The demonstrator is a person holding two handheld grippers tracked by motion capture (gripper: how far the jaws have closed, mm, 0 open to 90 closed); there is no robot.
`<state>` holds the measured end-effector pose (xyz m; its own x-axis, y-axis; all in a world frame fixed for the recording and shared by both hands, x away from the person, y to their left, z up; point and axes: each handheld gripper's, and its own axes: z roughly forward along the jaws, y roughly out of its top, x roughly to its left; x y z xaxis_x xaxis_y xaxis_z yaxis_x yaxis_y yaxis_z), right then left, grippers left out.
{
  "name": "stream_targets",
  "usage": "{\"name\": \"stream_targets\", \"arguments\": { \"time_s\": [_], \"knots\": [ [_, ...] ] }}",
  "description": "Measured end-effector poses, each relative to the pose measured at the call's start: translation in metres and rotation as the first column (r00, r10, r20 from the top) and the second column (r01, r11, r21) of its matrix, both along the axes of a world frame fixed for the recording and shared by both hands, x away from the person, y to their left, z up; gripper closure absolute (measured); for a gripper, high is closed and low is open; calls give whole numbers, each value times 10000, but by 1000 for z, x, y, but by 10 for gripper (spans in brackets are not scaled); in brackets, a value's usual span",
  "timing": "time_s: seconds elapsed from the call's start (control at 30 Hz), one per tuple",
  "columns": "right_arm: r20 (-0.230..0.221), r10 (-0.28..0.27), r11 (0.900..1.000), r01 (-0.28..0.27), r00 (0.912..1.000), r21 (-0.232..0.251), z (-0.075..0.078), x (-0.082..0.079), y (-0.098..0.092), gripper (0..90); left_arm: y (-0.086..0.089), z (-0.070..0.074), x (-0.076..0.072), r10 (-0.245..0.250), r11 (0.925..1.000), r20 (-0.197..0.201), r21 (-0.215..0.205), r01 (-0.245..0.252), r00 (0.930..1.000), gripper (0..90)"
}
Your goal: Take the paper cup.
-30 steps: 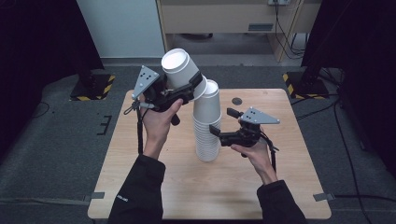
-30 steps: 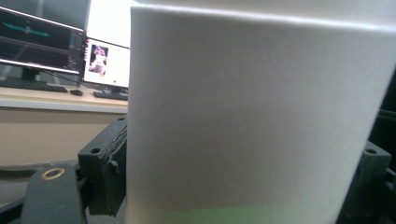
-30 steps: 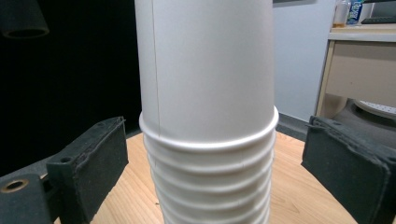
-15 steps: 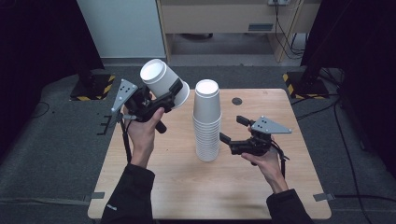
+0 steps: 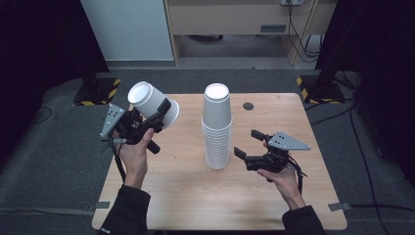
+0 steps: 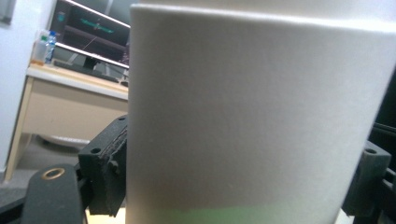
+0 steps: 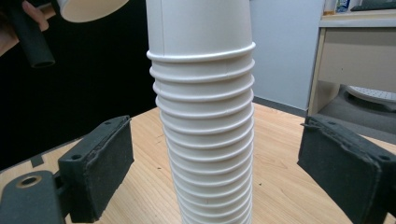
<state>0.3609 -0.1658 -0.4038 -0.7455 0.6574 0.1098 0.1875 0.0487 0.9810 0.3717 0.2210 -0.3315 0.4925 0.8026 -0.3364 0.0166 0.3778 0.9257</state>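
A tall stack of upturned white paper cups [image 5: 218, 127] stands in the middle of the wooden table [image 5: 293, 205]. My left gripper [image 5: 164, 112] is shut on a single white cup [image 5: 147, 100], held tilted in the air over the table's left edge, its bottom facing up and left. That cup [image 6: 252, 116] sits between the jaws of the left gripper [image 6: 238, 186] in the left gripper view. My right gripper [image 5: 246, 143] is open just right of the stack's base, not touching it. In the right gripper view the stack [image 7: 205, 116] rises beyond the open right gripper [image 7: 224, 168]; the held cup [image 7: 88, 7] shows at top left.
A small black round disc [image 5: 248, 105] lies on the table's far side, right of the stack. Yellow-and-black striped stand bases [image 5: 100, 90] [image 5: 318, 83] sit on the floor off both far corners. A cabinet [image 5: 235, 19] stands behind.
The left gripper has carried the single cup away from the top of the stack, leftward and lower. The right gripper has drawn back a little to the right of the stack.
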Motion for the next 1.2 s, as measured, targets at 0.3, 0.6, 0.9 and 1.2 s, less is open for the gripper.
{"name": "stream_targets", "arguments": {
  "time_s": [0.3,0.6,0.9,1.2],
  "knots": [
    [14,45,9997,-45,10000,-229,-9,-4,3,135,18,-26,-7,288,9991,-500,-288,-302,9983,153],
    [73,80,9994,-78,9999,-329,-16,-10,5,146,21,-48,-10,248,9986,-970,-433,-291,9950,154],
    [47,108,9993,-106,9999,-366,-23,-15,6,151,20,-64,-15,680,9965,-1137,-416,-732,9912,154],
    [37,418,9980,-416,9991,-480,-28,-19,17,157,25,-77,-15,1422,9832,-1129,-984,-1535,9834,154]
  ]
}}
